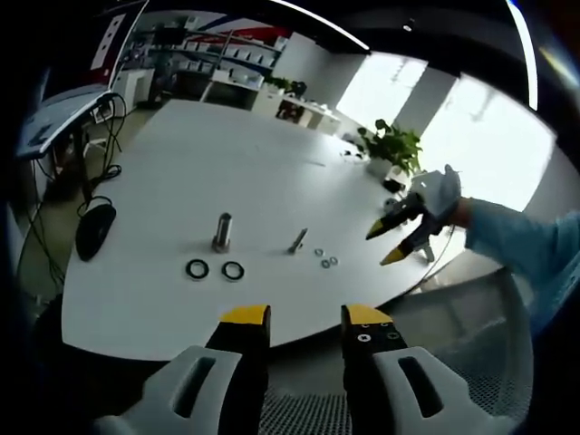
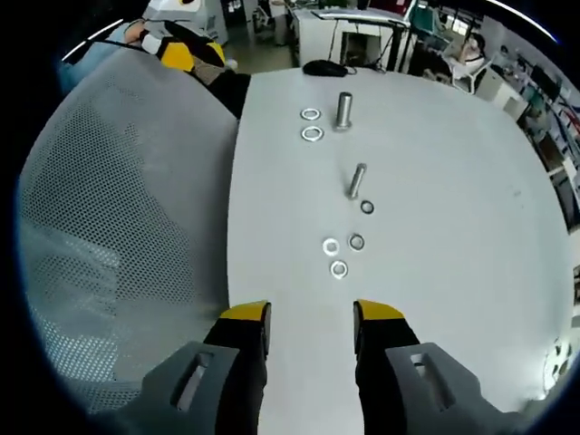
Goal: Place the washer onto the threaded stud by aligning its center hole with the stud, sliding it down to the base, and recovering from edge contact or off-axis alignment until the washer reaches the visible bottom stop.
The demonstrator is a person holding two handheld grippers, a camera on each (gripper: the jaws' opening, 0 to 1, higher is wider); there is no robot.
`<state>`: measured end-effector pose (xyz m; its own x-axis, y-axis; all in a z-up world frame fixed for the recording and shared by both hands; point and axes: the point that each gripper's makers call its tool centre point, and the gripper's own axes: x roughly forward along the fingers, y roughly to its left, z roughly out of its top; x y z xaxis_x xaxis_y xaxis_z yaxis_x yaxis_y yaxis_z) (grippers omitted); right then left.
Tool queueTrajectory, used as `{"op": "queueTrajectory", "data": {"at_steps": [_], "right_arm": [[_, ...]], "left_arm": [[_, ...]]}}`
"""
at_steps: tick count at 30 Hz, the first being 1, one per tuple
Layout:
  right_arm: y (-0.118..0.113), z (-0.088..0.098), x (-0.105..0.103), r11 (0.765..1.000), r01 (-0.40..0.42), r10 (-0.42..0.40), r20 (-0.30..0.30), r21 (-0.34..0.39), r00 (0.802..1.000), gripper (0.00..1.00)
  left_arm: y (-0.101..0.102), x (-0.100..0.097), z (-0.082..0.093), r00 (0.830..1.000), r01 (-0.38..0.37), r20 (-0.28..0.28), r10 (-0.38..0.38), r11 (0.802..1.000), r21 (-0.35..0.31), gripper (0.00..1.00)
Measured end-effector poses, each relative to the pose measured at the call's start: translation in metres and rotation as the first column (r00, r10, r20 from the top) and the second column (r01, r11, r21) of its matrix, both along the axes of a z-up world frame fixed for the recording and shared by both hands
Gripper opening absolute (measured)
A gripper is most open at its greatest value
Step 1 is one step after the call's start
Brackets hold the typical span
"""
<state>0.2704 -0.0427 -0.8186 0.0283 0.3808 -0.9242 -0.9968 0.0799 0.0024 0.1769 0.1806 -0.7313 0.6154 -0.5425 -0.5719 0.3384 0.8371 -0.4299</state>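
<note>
A thick threaded stud stands upright on the white table; it also appears as the stud far ahead in the right gripper view. Two large washers lie just in front of it, and are the washers beside it. A thinner bolt rests nearby, with several small washers around it. My left gripper is open and empty, short of the table edge. My right gripper is open and empty over the table's near edge.
A black mouse lies at the table's end beyond the stud. A grey mesh chair stands by the table edge. A potted plant sits at the far side. The left gripper is held over the chair.
</note>
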Motion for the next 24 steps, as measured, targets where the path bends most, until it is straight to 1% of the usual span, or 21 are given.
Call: {"op": "queueTrajectory", "data": {"at_steps": [4, 6, 12, 15, 21, 24], "right_arm": [[0.004, -0.011, 0.005, 1.0, -0.019, 0.018, -0.006, -0.023, 1.0, 0.37], [0.005, -0.016, 0.008, 0.998, -0.047, 0.047, 0.0, -0.038, 0.999, 0.37], [0.01, -0.027, 0.018, 0.997, -0.056, 0.055, -0.008, -0.05, 0.998, 0.35], [0.014, -0.033, 0.022, 0.996, -0.071, 0.071, -0.006, -0.053, 0.997, 0.32], [0.021, -0.046, 0.019, 0.993, -0.091, 0.089, -0.032, -0.075, 0.996, 0.31], [0.021, -0.052, 0.017, 0.988, -0.122, 0.119, -0.037, -0.099, 0.992, 0.3]], "left_arm": [[0.001, 0.001, 0.001, 1.0, -0.009, 0.003, 0.009, 1.0, -0.005, 0.29], [0.001, 0.001, 0.001, 1.0, -0.015, 0.005, 0.015, 1.0, -0.007, 0.29], [0.003, 0.0, 0.0, 1.0, -0.02, 0.0, 0.02, 1.0, -0.001, 0.29], [0.004, 0.001, 0.002, 0.999, -0.03, 0.014, 0.03, 1.0, -0.001, 0.29], [0.004, 0.0, 0.0, 1.0, -0.029, 0.005, 0.029, 1.0, 0.005, 0.29], [0.004, 0.0, 0.0, 0.999, -0.032, 0.002, 0.032, 0.999, 0.004, 0.29]]}}
